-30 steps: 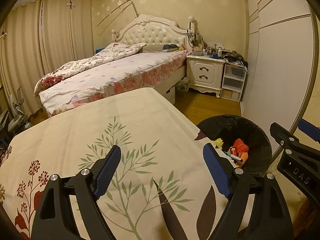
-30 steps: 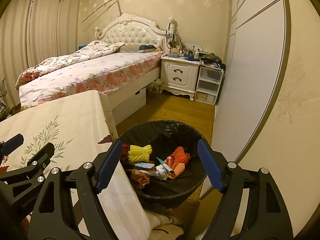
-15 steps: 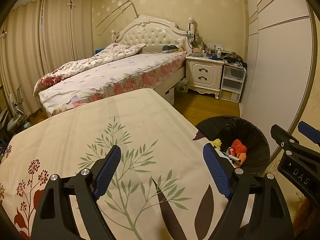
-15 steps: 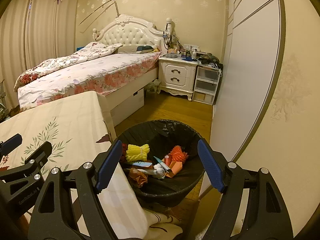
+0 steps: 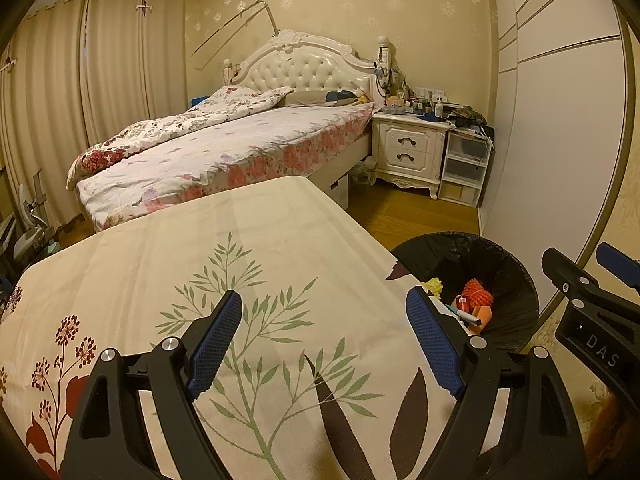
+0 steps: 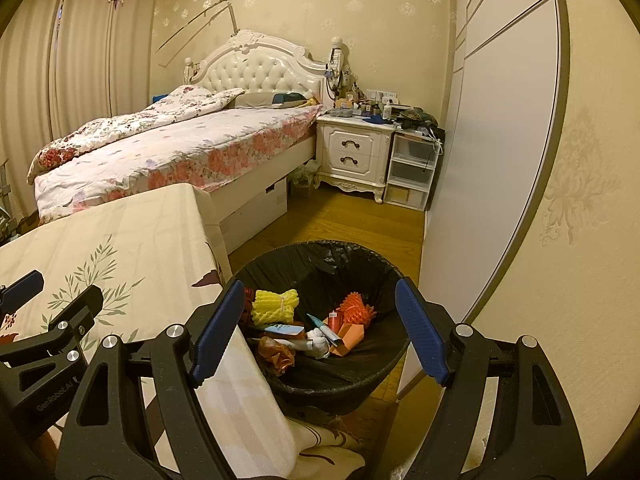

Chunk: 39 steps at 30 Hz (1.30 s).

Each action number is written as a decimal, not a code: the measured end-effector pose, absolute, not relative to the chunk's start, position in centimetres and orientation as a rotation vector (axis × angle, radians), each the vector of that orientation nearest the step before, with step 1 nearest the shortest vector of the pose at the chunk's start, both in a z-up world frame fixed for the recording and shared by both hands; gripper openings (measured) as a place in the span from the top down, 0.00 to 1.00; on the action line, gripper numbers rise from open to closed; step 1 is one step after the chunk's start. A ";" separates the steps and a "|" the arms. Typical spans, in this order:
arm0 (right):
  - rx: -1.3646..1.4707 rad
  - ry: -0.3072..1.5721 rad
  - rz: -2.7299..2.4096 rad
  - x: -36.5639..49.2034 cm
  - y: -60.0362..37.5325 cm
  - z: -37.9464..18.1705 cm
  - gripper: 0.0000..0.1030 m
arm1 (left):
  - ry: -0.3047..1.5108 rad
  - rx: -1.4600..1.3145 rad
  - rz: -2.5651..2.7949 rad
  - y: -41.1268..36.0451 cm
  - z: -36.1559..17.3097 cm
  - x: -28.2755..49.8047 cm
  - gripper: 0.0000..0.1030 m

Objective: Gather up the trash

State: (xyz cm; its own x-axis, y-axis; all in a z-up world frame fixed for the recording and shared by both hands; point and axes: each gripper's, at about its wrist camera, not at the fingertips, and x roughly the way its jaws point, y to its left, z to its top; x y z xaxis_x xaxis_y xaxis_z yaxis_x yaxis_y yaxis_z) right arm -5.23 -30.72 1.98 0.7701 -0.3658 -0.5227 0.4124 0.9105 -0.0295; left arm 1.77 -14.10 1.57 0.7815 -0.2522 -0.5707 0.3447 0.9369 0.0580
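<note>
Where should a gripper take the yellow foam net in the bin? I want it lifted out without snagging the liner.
Grip the yellow foam net at its pinched middle, where a band narrows it between two puffy ends. Come from above through the open bin mouth; it lies on top of the pile, so that is probably clear.

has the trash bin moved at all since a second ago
No. In the right wrist view the trash bin sits in the same spot beside the table edge, short of the nightstand, with the same trash inside.
</note>
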 end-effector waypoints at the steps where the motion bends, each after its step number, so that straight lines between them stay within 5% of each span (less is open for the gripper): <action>1: 0.089 0.548 -0.423 -5.2 -30.7 2.0 0.26 | 0.593 0.162 -0.325 -14.1 1.6 1.7 0.21; 39: 0.088 0.551 -0.422 -5.3 -30.6 2.0 0.26 | 0.583 0.163 -0.337 -14.8 1.4 1.2 0.21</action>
